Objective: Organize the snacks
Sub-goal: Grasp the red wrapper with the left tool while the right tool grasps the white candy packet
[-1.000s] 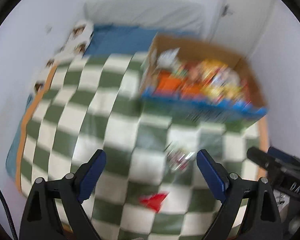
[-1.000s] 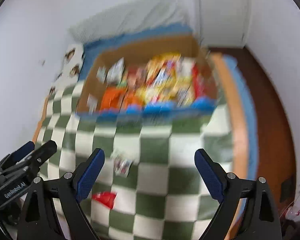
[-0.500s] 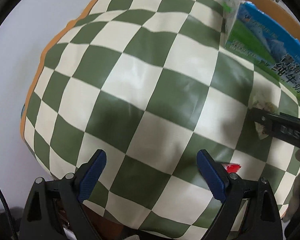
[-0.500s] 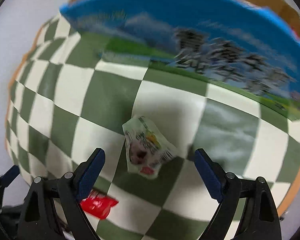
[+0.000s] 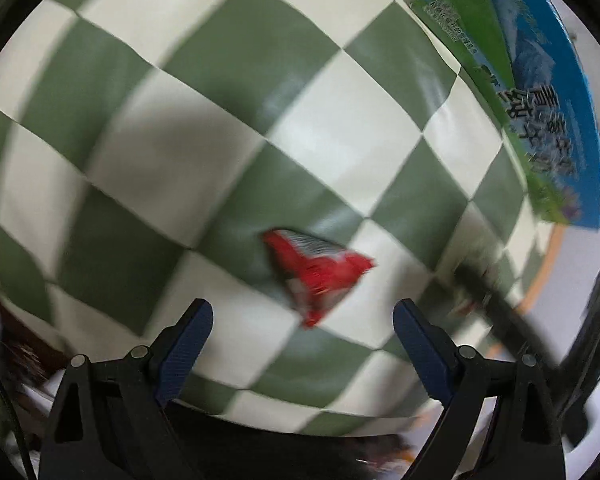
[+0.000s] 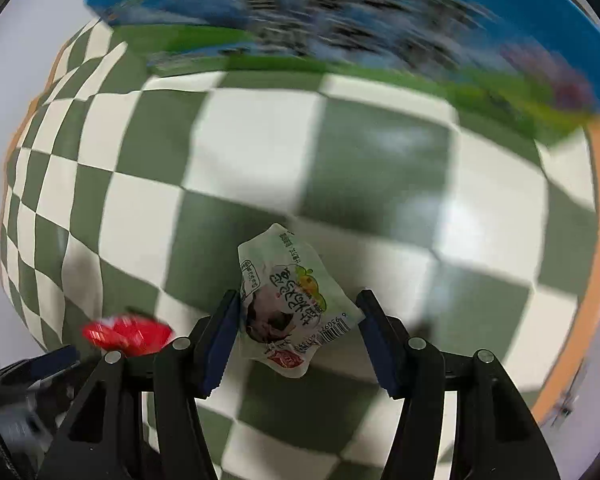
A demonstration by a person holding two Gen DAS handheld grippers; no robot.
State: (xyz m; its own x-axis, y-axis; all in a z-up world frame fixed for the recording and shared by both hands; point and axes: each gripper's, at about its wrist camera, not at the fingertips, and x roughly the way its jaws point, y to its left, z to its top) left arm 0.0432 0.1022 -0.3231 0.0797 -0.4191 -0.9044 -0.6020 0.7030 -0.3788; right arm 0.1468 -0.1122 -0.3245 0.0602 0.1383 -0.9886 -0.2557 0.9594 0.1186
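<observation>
- checkered blanket [image 6: 260, 152] in green and white is the landmark here, everything lies on it
- right gripper [image 6: 296, 316] is down low over the blanket, jaws partly spread with a white snack packet [image 6: 288, 304] between them; left pad touches the packet edge, right pad sits at its corner, can't tell if it's really pinched yet
- left gripper [image 5: 302, 324] jaws spread wide, nothing between them
- red snack packet [image 5: 316, 276] lies on the blanket just ahead of the left gripper, pretty blurry
- blue and green box [image 5: 540, 92] stands at the blanket's far side
</observation>
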